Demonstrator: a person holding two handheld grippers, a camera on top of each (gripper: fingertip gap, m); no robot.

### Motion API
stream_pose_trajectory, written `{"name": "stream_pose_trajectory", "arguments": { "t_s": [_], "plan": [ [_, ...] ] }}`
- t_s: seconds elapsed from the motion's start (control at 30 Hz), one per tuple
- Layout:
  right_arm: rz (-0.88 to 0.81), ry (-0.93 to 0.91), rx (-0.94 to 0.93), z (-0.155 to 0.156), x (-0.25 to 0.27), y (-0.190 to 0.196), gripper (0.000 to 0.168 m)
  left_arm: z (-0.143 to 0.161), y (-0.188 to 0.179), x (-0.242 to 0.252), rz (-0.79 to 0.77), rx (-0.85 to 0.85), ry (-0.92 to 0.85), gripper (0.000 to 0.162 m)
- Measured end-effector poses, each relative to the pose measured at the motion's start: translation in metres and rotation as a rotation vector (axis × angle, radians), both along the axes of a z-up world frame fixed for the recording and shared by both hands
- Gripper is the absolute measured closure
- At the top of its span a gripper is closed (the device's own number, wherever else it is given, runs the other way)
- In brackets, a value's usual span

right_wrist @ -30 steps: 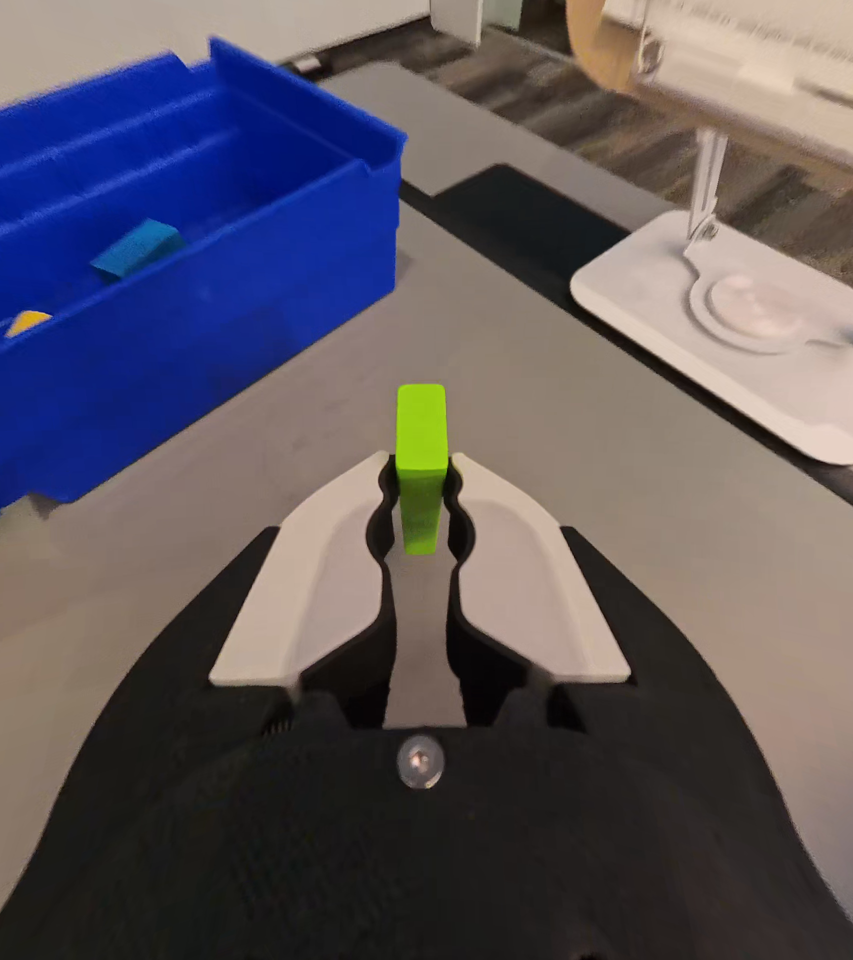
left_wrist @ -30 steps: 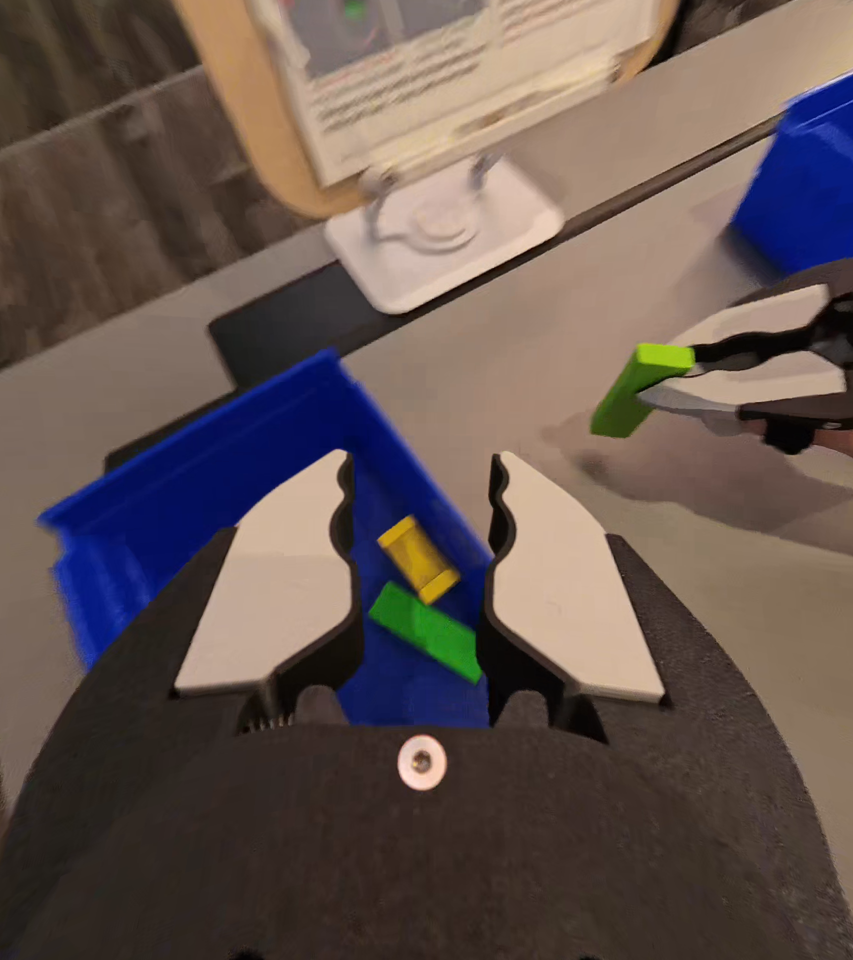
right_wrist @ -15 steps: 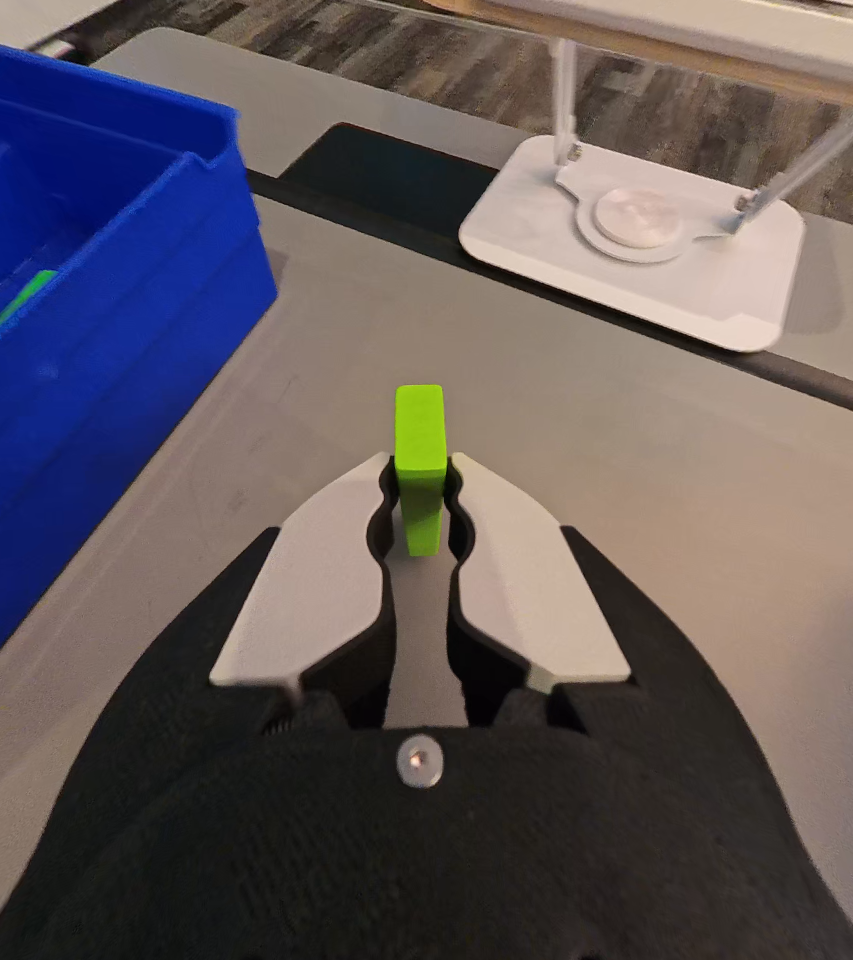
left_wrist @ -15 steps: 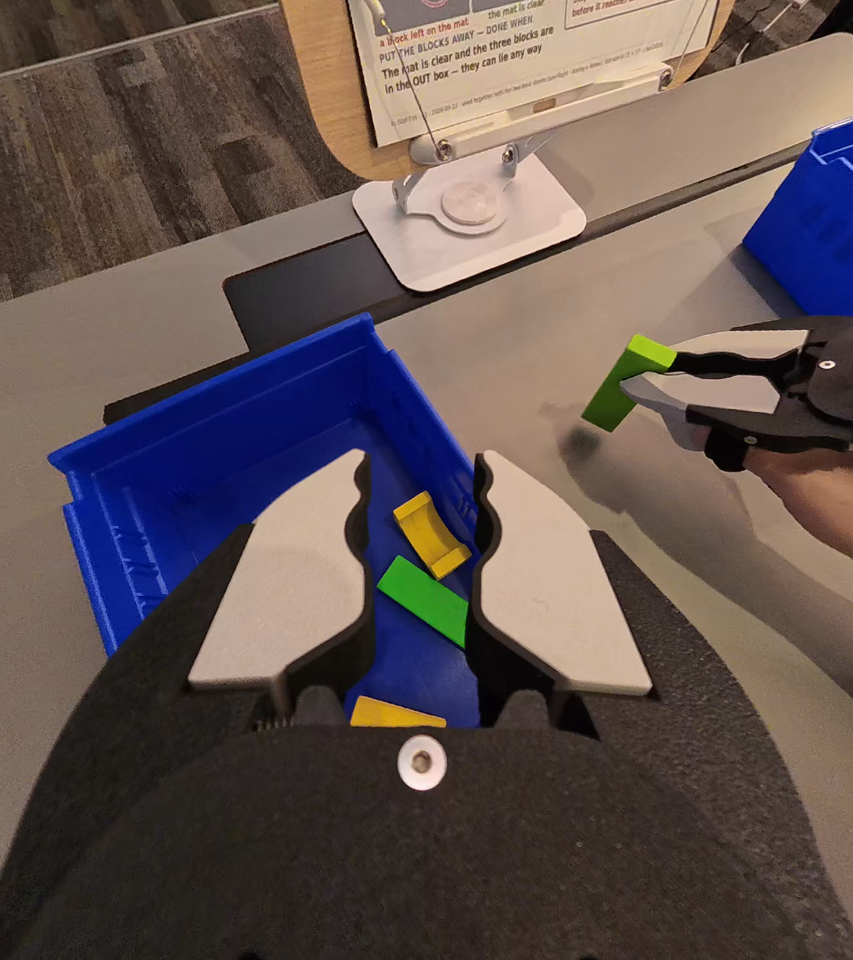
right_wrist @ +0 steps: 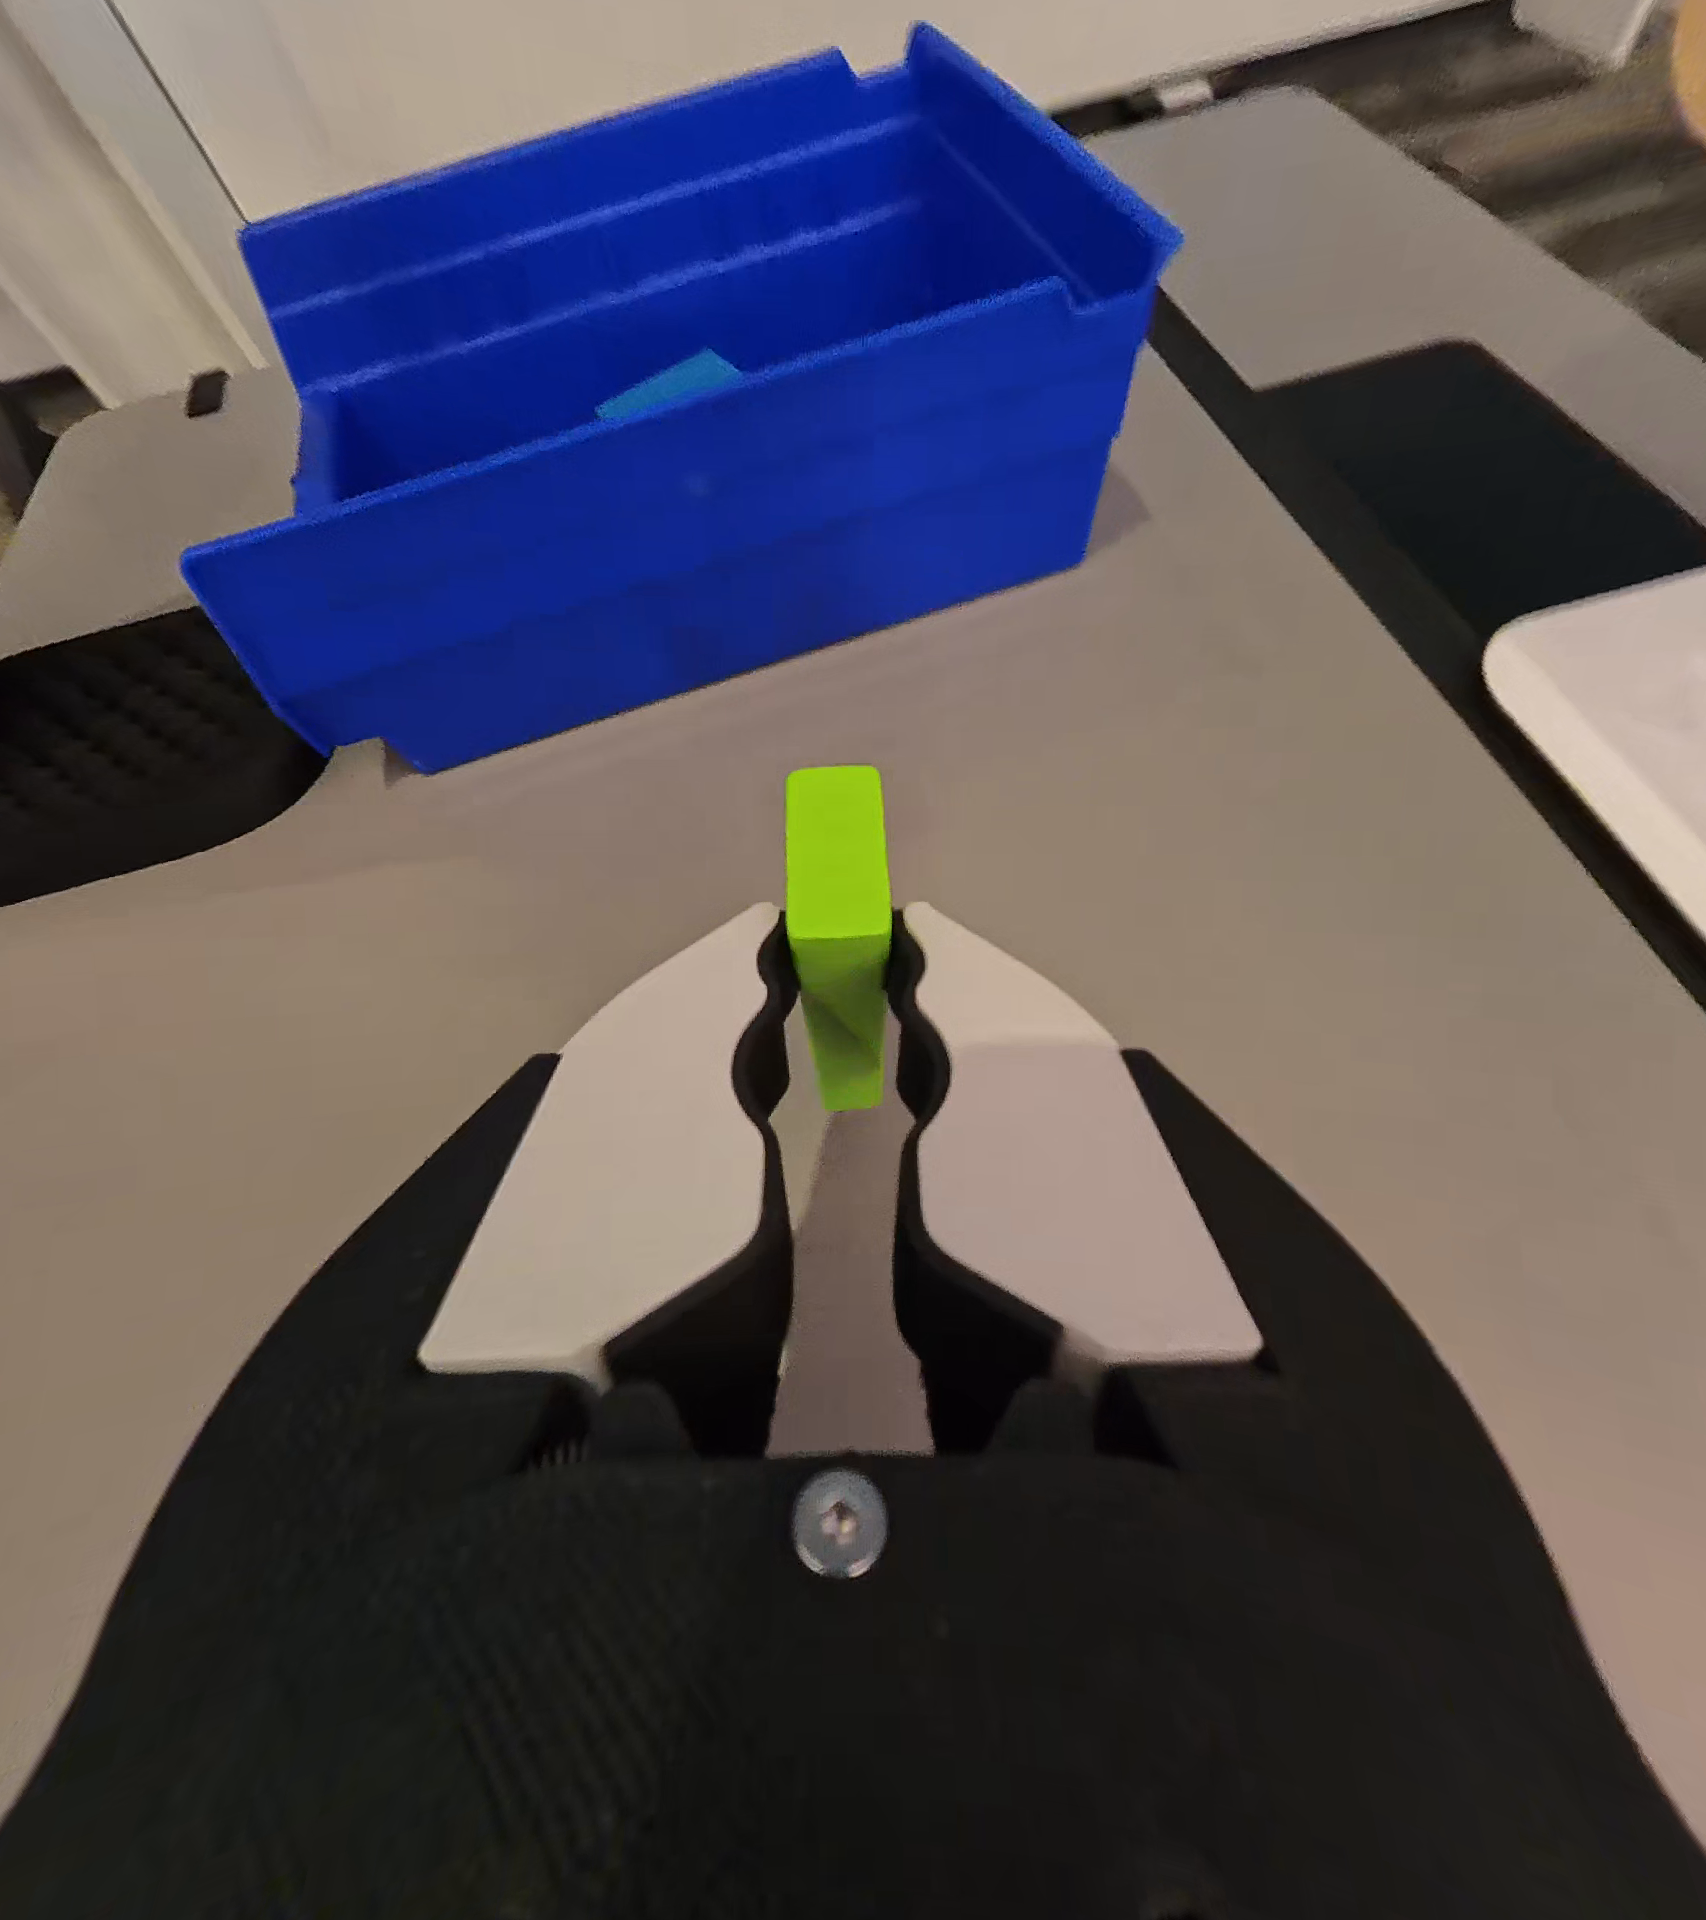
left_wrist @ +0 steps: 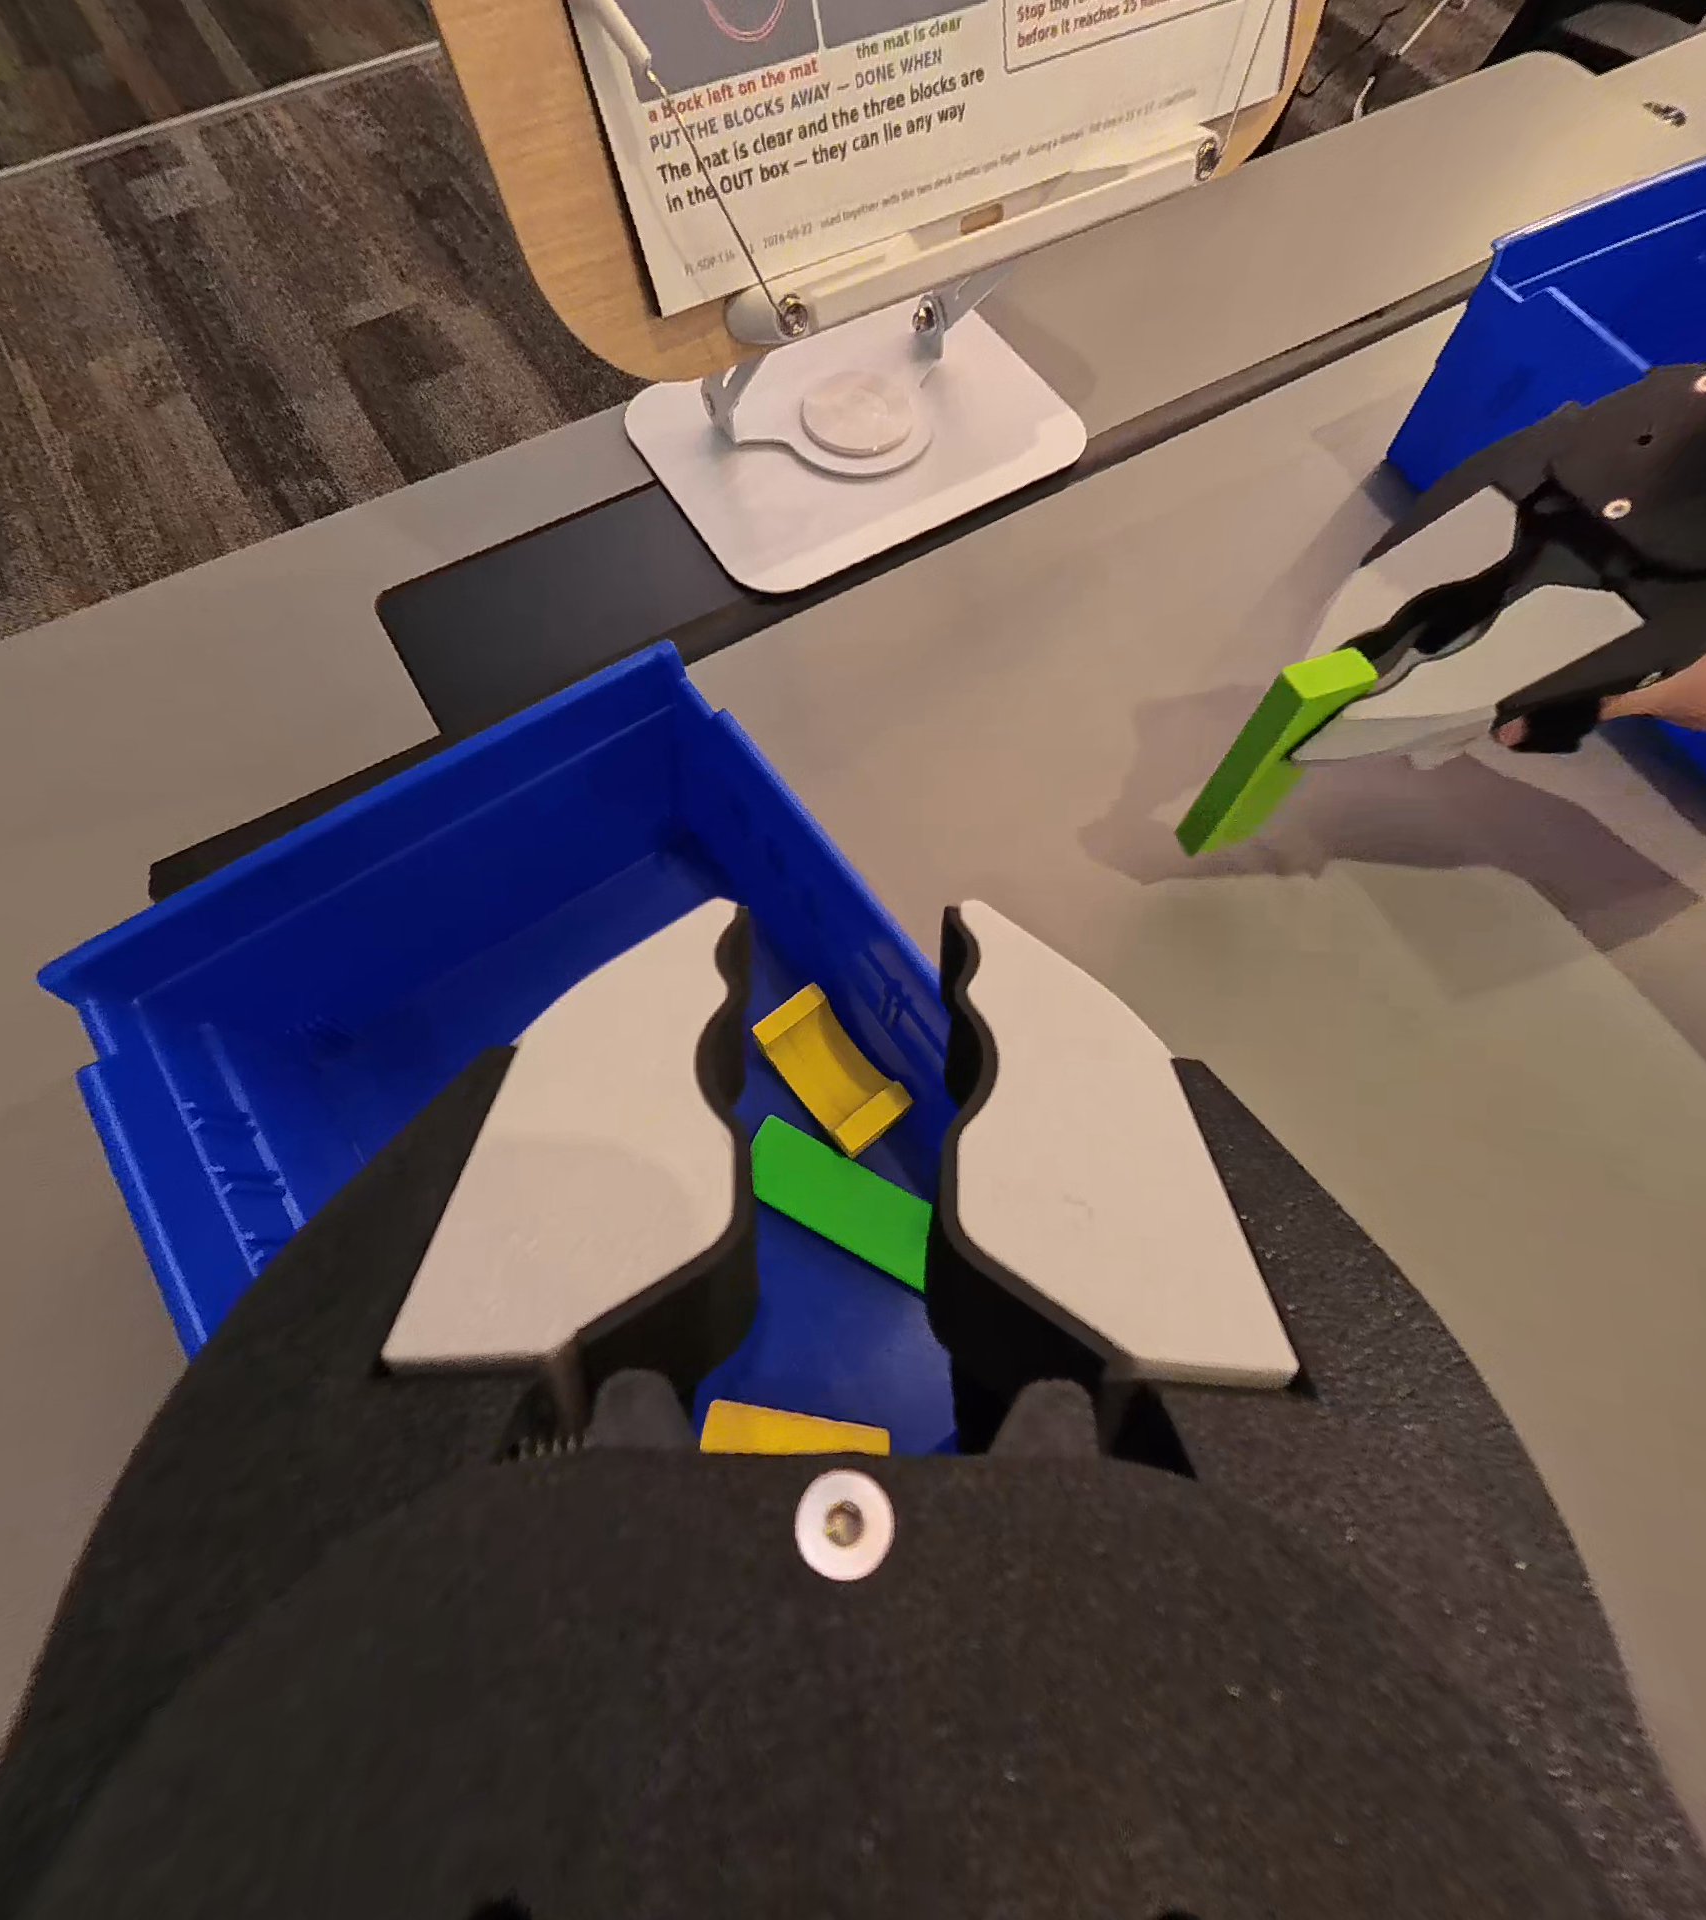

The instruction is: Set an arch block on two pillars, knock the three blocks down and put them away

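Lime-green and slim, a pillar block [right_wrist: 836, 935] is clamped at one end between the right gripper [right_wrist: 836, 925] fingers, its lower end at or just above the grey table [right_wrist: 1244, 935]. Beyond it stands a blue bin [right_wrist: 683, 582]. The left gripper [left_wrist: 841, 925] hangs with jaws apart over another blue bin [left_wrist: 392, 935] holding a yellow arch block [left_wrist: 828, 1070], a green block [left_wrist: 844, 1200] and a yellow piece [left_wrist: 792, 1429], partly hidden.
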State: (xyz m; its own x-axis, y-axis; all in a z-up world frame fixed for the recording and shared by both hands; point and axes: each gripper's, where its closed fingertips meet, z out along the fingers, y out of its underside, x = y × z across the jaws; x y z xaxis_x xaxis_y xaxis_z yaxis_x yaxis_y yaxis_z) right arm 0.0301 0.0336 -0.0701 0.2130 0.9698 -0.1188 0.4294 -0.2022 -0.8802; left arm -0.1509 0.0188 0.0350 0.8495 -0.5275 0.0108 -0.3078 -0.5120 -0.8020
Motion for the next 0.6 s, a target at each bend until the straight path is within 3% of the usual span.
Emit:
{"name": "stream_pose_trajectory", "arguments": {
  "t_s": [0.17,0.37,0.5,0.6],
  "plan": [
    [0.095,-0.032,0.015,-0.024,-0.022,-0.001,0.151,-0.014,-0.001,-0.006,-0.009,-0.046,0.052,0.127],
    [0.132,-0.06,0.07,-0.024,-0.026,-0.003,0.151,-0.04,-0.008,-0.012,-0.052,-0.16,0.109,0.128],
    [0.136,-0.082,0.071,-0.026,-0.023,-0.002,0.151,-0.072,-0.023,-0.014,-0.128,-0.307,0.169,0.129],
    [0.134,-0.089,0.08,-0.028,-0.023,-0.002,0.151,-0.096,-0.03,-0.031,-0.05,-0.456,0.198,0.13]
  ]
}}
